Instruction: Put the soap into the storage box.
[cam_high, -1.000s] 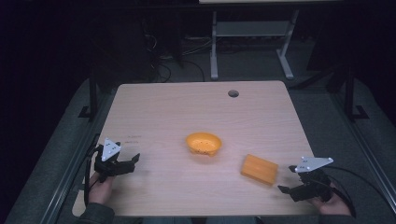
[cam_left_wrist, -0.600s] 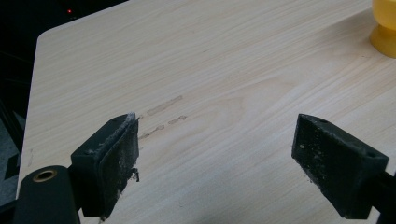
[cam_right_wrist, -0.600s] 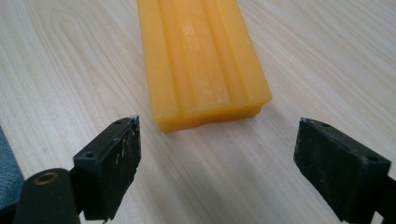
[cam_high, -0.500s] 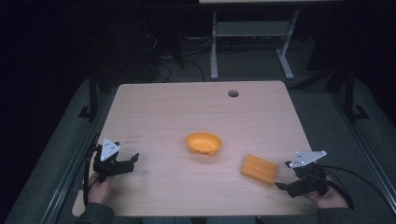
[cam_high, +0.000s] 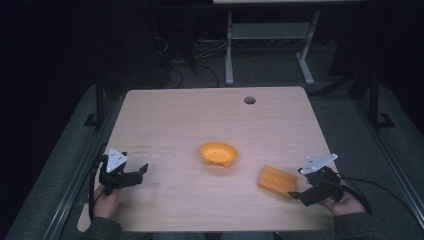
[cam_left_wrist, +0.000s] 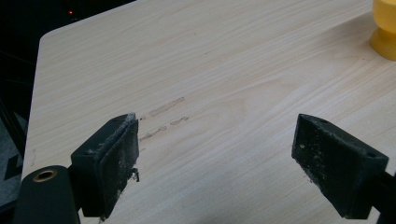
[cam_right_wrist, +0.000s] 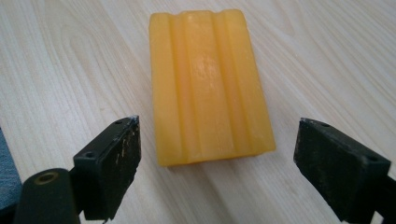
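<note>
Two grippers rest spread wide. The right gripper faces a ridged yellow soap bar just ahead of its jaws; the left gripper faces bare table.

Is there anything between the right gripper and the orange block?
No. In the right gripper view, bare wood table lies between the open right gripper and the orange block; the high view shows the same.
</note>
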